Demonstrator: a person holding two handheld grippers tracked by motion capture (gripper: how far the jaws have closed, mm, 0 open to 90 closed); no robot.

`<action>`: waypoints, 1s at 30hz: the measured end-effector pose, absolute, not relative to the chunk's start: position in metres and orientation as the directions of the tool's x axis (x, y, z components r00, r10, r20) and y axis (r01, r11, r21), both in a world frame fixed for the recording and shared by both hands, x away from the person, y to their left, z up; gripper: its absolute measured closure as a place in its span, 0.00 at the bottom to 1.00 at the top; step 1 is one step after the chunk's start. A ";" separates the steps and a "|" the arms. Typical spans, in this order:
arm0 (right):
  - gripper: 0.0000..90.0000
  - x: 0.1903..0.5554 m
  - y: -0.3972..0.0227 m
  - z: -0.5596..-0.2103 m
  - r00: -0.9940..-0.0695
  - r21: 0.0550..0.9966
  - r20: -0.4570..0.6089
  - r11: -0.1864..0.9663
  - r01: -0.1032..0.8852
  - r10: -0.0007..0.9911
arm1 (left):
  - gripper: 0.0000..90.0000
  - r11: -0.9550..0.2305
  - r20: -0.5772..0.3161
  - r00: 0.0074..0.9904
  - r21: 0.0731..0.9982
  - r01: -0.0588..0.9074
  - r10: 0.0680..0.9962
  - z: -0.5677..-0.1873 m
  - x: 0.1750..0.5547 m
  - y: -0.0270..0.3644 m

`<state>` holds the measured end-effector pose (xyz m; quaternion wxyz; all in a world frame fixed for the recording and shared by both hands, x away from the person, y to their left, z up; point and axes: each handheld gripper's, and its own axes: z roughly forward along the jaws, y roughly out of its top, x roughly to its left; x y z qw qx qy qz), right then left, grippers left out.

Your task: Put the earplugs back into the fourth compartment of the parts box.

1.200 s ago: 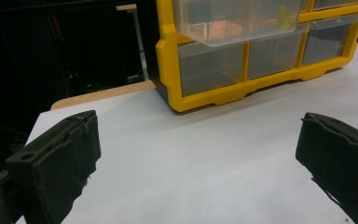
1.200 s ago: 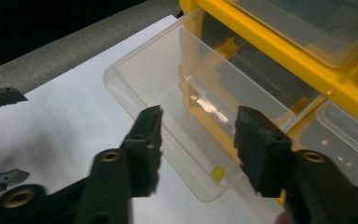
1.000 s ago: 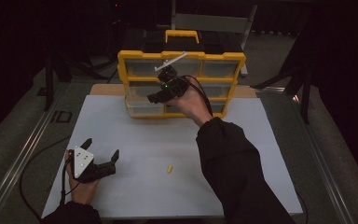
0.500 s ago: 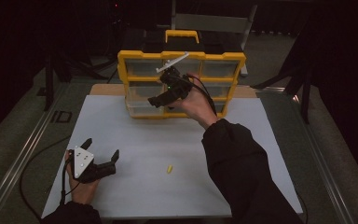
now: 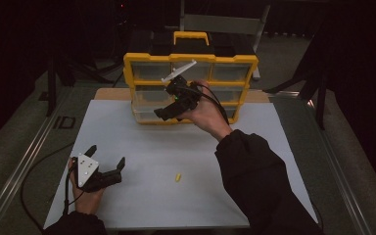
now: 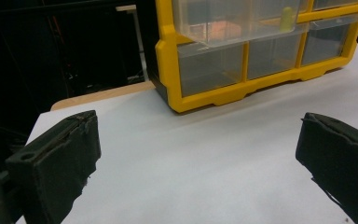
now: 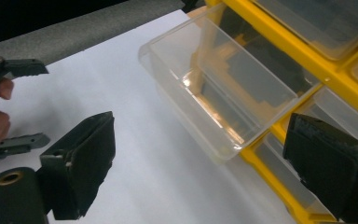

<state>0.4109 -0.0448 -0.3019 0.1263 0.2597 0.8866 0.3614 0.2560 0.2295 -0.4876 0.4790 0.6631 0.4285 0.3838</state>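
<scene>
The yellow plastic drawer cabinet with a black top and yellow carry handle stands at the far edge of the white surface. No brand, label or writing can be read on the cabinet or its drawers. One clear plastic drawer on the cabinet's left side is pulled out; the right gripper view shows it jutting from the yellow frame with nothing in it. In the left gripper view a small yellow-green piece shows behind a clear drawer front.

The right gripper hangs in front of the cabinet's lower rows, just beside the pulled-out drawer. Its jaws have just been opening; its fingers now stand spread wide with nothing between them, clear of the drawer.

The left gripper rests low at the near left of the surface, well apart from the cabinet, its fingers spread and holding nothing.

A small yellow piece lies on the surface between the two arms, near the front.
</scene>
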 end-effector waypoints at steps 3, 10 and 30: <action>0.10 0.407 -0.044 -0.302 -0.839 0.704 -0.041 0.612 0.361 0.542 | 0.01 -0.174 0.099 0.339 0.964 0.201 0.936 -0.488 0.256 0.229; 0.10 0.404 -0.045 -0.306 -0.848 0.698 -0.044 0.623 0.353 0.529 | 0.01 -0.171 0.097 0.337 0.965 0.198 0.936 -0.487 0.256 0.229; 0.10 0.391 -0.055 -0.321 -0.868 0.660 -0.072 0.676 0.328 0.491 | 0.01 -0.171 0.099 0.335 0.966 0.193 0.937 -0.487 0.255 0.229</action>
